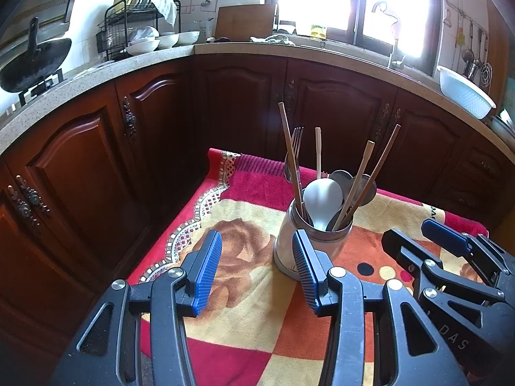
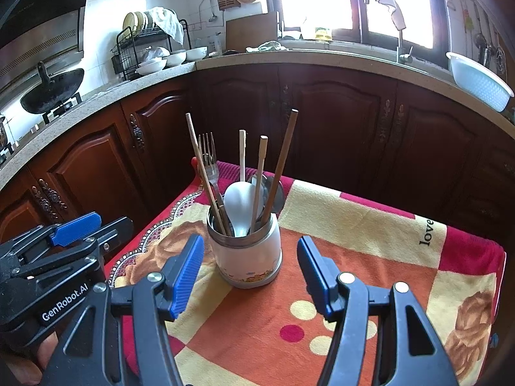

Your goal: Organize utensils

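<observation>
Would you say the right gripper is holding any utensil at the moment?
No, the right gripper is open and empty, while the fork, spoon and chopsticks all stand in the holder.

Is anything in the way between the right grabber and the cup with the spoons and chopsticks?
No. The right gripper is open, and only bare blanket lies between it and the utensil cup. The left gripper sits off to the side.
</observation>
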Demonstrator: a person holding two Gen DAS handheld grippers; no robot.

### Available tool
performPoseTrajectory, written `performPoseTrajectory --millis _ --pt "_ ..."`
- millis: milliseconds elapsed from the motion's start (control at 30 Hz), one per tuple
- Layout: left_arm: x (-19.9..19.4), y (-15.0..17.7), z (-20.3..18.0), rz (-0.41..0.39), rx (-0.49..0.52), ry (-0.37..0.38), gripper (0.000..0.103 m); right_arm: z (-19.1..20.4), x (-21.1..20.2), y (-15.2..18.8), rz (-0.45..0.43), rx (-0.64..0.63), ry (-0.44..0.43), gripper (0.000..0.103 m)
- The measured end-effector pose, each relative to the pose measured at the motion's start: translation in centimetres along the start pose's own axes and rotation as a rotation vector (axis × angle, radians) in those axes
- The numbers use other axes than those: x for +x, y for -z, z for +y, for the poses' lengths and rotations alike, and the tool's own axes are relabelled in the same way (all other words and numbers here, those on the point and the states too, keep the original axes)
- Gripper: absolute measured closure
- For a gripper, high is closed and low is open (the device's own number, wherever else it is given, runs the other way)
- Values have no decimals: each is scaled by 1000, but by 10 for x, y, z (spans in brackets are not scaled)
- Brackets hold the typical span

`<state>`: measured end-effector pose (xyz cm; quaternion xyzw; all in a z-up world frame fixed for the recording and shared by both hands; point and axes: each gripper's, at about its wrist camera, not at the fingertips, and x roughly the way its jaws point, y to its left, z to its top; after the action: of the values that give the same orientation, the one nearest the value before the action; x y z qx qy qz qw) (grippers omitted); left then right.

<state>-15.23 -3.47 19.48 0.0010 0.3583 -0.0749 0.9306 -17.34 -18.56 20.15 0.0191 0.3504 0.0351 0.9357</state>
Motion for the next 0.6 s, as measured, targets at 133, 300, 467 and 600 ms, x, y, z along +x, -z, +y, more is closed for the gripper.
performPoseTrajectory --millis 133,300,467,600 --pt "-1 0 1 -2 -2 -1 21 3 -1 -1 -2 -6 -4 40" --pt "-1 -1 0 -1 -3 1 21 3 -1 -1 -2 -7 -4 40" --pt "0 0 -1 4 -4 1 21 2 -1 -1 2 -4 -6 40" --pt "1 0 -2 11 -5 3 21 2 0 0 4 1 -10 40"
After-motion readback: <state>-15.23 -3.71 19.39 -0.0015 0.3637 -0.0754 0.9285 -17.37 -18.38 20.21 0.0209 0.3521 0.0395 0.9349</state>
